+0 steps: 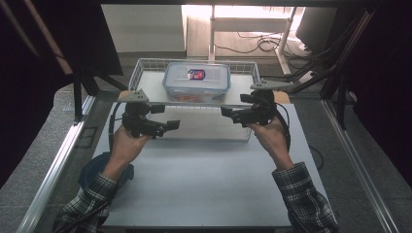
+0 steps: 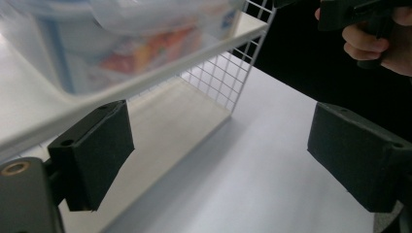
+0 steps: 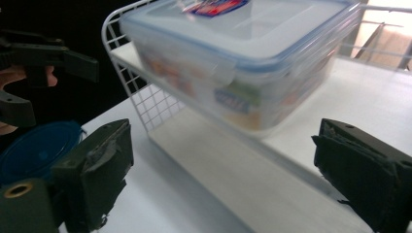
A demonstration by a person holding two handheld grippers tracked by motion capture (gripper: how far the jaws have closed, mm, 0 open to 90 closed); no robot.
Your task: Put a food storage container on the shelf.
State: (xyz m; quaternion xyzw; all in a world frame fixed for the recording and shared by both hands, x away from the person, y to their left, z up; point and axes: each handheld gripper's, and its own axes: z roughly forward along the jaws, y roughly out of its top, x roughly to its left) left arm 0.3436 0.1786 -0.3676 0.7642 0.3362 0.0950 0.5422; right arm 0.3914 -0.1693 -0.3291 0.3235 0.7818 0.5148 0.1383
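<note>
Clear plastic, blue-rimmed and clipped shut, the box (image 1: pixel 196 81) sits on the top shelf (image 1: pixel 150 87) of a white wire rack, ahead of both grippers and a little above their jaws. Its placing looks done: it rests flat and square on the board, touched by neither gripper. The left gripper (image 1: pixel 167 126) hangs in front of the shelf's left end with its jaws spread wide and nothing between them; in the left gripper view one pad (image 2: pixel 94 150) sits just under the shelf edge, the other out over the bare table (image 1: pixel 204 179). The right gripper (image 1: pixel 229 112) stands likewise at the right end, jaws wide and empty, the box just beyond and above them in its own view. A blue lid (image 3: pixel 39 148) lies on the table's left edge, behind and below the left gripper. What seems left is only to draw both hands clear of the rack.
</note>
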